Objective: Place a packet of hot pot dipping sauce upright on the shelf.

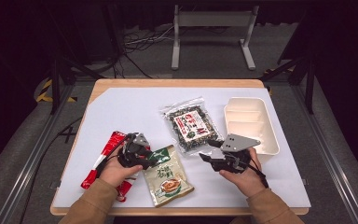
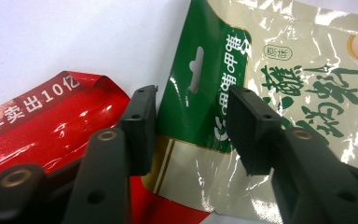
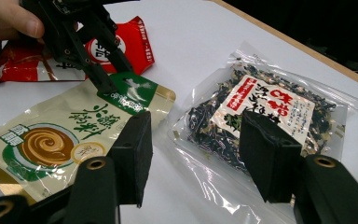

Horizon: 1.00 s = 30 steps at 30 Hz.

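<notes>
A cream pouch with a green header (image 1: 168,176) lies flat near the table's front edge, beside a red packet (image 1: 106,154) on its left. My left gripper (image 1: 145,161) points down at the pouch's green top corner. In the left gripper view its jaws stand apart over the green header (image 2: 193,93) without pressing it, and the red packet (image 2: 51,126) lies under the left jaw. My right gripper (image 1: 208,156) hovers open with nothing between its fingers, between the pouch (image 3: 51,140) and a clear bag of dark dried seaweed (image 3: 261,112).
A white compartment tray (image 1: 251,122) stands at the right, just behind my right hand. The seaweed bag (image 1: 192,125) lies mid-table on the white sheet (image 1: 121,112). The sheet covers a wooden table with dark floor and metal rails around it.
</notes>
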Tool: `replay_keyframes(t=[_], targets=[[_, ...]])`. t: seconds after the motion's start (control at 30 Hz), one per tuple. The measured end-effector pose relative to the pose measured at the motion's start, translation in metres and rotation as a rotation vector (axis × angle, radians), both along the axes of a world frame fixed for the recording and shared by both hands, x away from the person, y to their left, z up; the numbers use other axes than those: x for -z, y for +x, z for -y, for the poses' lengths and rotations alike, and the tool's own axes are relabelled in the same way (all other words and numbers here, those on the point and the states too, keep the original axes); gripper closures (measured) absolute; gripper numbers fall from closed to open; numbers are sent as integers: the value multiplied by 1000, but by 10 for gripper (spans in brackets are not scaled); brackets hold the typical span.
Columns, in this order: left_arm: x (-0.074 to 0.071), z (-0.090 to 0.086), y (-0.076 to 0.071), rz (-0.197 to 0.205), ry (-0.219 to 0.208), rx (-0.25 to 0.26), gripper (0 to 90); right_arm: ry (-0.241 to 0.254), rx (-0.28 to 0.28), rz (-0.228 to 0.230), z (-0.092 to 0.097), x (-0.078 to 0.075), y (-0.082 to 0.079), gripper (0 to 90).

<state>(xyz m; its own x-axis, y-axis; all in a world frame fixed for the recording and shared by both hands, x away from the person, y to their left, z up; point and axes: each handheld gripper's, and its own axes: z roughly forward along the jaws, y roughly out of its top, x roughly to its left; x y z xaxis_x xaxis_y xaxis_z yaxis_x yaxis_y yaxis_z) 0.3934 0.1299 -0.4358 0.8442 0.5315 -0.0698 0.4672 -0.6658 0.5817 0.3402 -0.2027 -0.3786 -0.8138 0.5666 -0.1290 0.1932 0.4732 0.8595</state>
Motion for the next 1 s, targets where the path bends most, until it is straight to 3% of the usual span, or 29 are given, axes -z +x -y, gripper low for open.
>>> replay_keyframes(t=[0.27, 0.77, 0.97, 1.0], targets=[[-3, 4, -5, 28, -6, 41, 749, -3, 0, -3, -1, 0, 0, 446], [-6, 4, -7, 23, -8, 87, 815, -4, -5, -6, -1, 1, 0, 446], [-20, -3, -11, 32, -66, 111, 837, 12, -43, -38, -1, 1, 3, 490], [-27, -5, -15, 33, -97, 116, 840, 10, -58, -48, -2, 2, 3, 521]])
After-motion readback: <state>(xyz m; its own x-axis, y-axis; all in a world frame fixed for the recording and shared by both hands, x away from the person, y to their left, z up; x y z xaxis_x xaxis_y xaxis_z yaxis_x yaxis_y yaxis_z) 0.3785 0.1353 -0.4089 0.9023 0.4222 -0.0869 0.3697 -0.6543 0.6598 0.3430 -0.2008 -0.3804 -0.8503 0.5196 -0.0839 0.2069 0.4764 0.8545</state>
